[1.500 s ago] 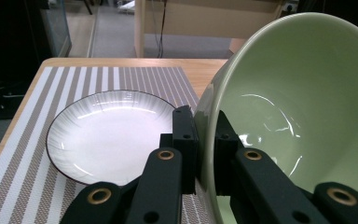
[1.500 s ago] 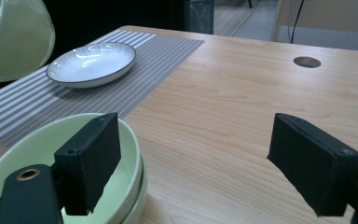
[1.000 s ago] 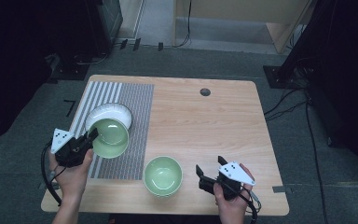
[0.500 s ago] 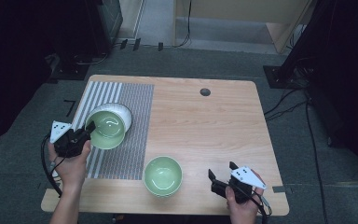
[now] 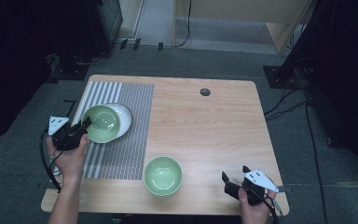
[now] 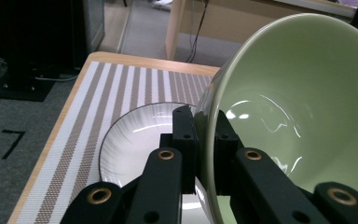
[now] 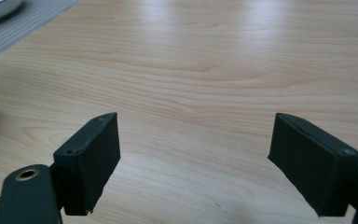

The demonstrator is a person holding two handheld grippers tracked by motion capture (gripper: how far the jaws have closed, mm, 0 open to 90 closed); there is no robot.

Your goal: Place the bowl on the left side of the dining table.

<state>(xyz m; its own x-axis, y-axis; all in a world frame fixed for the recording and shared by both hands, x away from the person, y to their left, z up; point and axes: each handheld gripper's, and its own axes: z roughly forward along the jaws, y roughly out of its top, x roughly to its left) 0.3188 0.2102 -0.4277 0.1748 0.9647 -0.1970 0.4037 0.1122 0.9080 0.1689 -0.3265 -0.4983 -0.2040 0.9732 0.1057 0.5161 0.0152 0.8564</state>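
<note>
Left gripper view shows the left hand-held gripper pinching the rim of a pale green ceramic bowl, tilted above a white round plate. Right hand-held gripper stands spread over the bare wooden counter.

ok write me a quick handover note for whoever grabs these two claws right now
Left claw: shut on the rim of a green bowl, held tilted over the white plate on the striped mat.
Right claw: open, nothing in it, near the table's front right corner.
Second green bowl: upright on the bare wood near the front edge, untouched.
Done: first bowl gripped.
Left, probably: set that bowl down, then deal with the second one.
</note>
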